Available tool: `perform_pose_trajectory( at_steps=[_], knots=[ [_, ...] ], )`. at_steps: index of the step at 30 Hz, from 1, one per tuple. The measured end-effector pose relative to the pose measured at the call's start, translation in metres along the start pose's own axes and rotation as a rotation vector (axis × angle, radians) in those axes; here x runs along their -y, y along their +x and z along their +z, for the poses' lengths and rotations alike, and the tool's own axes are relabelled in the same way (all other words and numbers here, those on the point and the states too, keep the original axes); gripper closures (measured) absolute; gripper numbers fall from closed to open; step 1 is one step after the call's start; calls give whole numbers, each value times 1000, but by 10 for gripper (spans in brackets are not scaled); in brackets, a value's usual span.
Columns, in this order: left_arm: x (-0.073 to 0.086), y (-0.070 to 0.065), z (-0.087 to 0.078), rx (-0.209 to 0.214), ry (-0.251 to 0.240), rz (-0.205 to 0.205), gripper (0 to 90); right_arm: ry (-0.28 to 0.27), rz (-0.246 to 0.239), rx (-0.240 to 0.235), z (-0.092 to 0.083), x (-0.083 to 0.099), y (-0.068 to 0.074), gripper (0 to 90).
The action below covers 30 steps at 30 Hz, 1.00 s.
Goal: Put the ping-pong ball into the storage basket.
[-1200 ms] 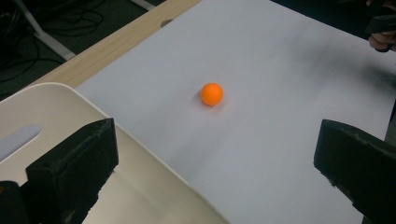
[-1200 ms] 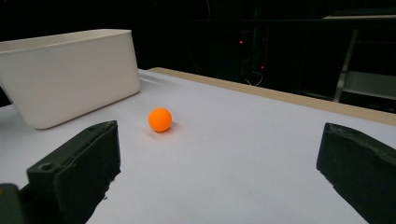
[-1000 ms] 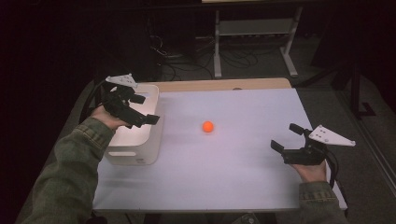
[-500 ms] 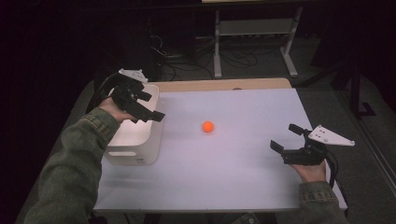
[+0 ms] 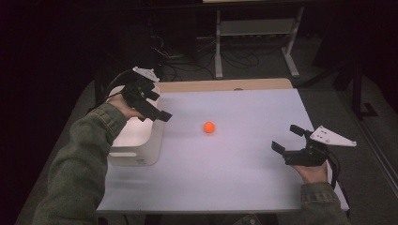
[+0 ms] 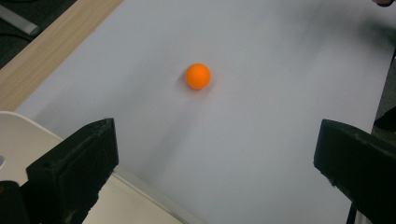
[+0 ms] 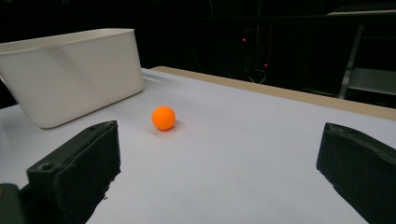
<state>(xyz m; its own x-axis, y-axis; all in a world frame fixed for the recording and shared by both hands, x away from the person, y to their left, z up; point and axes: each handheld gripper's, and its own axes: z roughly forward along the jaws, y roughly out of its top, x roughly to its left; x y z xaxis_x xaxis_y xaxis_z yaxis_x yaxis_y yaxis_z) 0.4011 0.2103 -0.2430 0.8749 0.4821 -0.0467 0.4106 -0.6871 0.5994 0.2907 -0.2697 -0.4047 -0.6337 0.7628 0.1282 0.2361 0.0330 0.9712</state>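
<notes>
White sheet over a wooden counter (image 5: 225, 86), dark room behind, a metal rack (image 5: 256, 33) at the far side. Orange ball (image 5: 209, 127) sits mid-counter, untouched. Left claw (image 5: 155, 104) hangs wide above the white bin (image 5: 136, 140); right claw (image 5: 287, 139) wide at the near right. Bin's inside is hidden.

Small orange ball (image 5: 209, 127) (image 6: 198, 76) (image 7: 164, 117), round and smooth, lying still on the white tabletop (image 5: 244, 154), sitting apart from the white bin (image 5: 136, 140)
</notes>
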Motion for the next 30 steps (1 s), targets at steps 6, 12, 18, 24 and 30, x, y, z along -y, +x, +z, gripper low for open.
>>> perform_pose_trajectory(
  at_steps=[6, 12, 18, 24, 30],
  knots=[
    [-11, 0, 3, 5, 19, 9, 0, 1, 1, -1, 0, 0, 0, 0],
    [-23, 1, 7, 3, 32, 17, 0, -9, 13, -6, -1, 0, 0, 0],
    [-32, 2, 15, 17, 34, 23, 0, -10, 17, -6, -1, 0, 0, 0],
    [-44, -5, 28, 37, 54, 63, 0, -18, 29, -7, -4, 1, -1, 0],
    [-56, -8, 36, 39, 68, 85, 0, -23, 29, -4, -8, 1, -1, 0]
  ],
)
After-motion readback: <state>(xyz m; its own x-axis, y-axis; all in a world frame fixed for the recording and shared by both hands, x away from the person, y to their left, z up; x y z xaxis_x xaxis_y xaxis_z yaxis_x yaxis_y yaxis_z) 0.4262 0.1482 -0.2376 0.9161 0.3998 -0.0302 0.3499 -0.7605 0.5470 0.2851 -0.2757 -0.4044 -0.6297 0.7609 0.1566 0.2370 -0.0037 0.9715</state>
